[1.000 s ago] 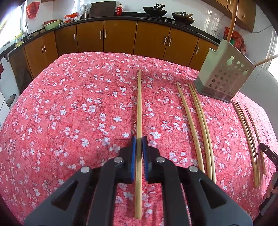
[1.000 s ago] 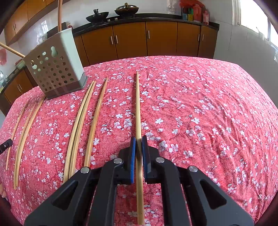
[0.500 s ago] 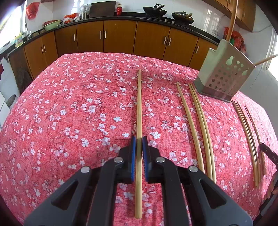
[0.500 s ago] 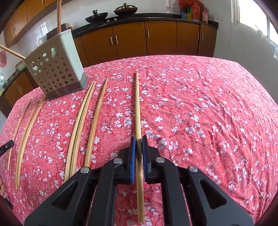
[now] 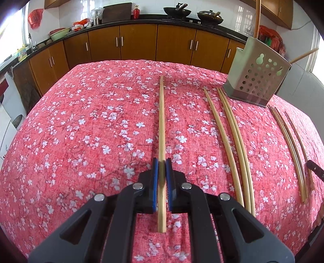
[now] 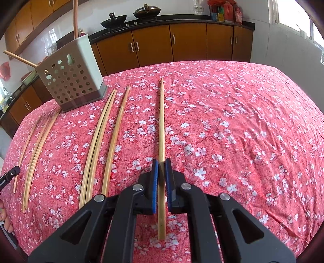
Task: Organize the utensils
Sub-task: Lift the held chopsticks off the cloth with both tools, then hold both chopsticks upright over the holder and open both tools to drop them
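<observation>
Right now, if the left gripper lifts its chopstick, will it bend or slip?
The chopstick looks thin, straight wood, so probably stiff and light. The left gripper grips it near one end, so the long free end may droop or pivot. Its smooth surface might slide between the jaws.

A red tablecloth (image 5: 85, 125) printed with white blossoms covers the table, and behind it brown wooden cabinets (image 5: 137, 44) run under a dark countertop (image 6: 182, 22) that bears two black woks (image 5: 177, 11), a red bottle (image 5: 136, 14) and a green bowl (image 5: 59, 33).
</observation>
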`<state>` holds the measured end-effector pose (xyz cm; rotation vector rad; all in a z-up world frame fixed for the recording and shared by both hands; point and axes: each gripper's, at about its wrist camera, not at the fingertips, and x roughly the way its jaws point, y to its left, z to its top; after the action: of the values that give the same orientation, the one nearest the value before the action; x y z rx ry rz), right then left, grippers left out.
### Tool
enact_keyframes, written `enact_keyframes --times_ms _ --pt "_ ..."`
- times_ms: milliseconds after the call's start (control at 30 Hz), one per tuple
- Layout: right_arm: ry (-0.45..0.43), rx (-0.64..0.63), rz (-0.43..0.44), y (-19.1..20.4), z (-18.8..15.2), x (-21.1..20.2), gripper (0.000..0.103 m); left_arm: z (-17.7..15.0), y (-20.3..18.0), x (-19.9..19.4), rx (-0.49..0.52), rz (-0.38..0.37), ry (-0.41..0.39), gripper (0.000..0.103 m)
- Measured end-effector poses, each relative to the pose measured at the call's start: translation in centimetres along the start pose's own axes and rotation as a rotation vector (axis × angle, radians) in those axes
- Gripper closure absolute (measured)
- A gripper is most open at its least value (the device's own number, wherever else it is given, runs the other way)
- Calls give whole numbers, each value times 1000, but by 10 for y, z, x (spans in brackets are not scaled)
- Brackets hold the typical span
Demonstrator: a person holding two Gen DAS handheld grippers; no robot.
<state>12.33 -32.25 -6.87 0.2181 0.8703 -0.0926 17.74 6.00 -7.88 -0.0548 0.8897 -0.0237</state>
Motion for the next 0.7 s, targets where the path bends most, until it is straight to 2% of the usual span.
enact_keyframes --times_ms 133,400,533,700 --pt "-39 14 7 -7 3 -18 95 3 0 -7 11 2 -9 95" --pt "-176 36 9 -14 26 -58 95 26 10 -59 -20 -19 -170 95" --pt "-221 48 18 -17 37 -70 95 41 13 -87 -37 -29 -260 95" --pt "-267 48 28 -16 46 -82 95 57 14 -112 -40 -41 -332 95"
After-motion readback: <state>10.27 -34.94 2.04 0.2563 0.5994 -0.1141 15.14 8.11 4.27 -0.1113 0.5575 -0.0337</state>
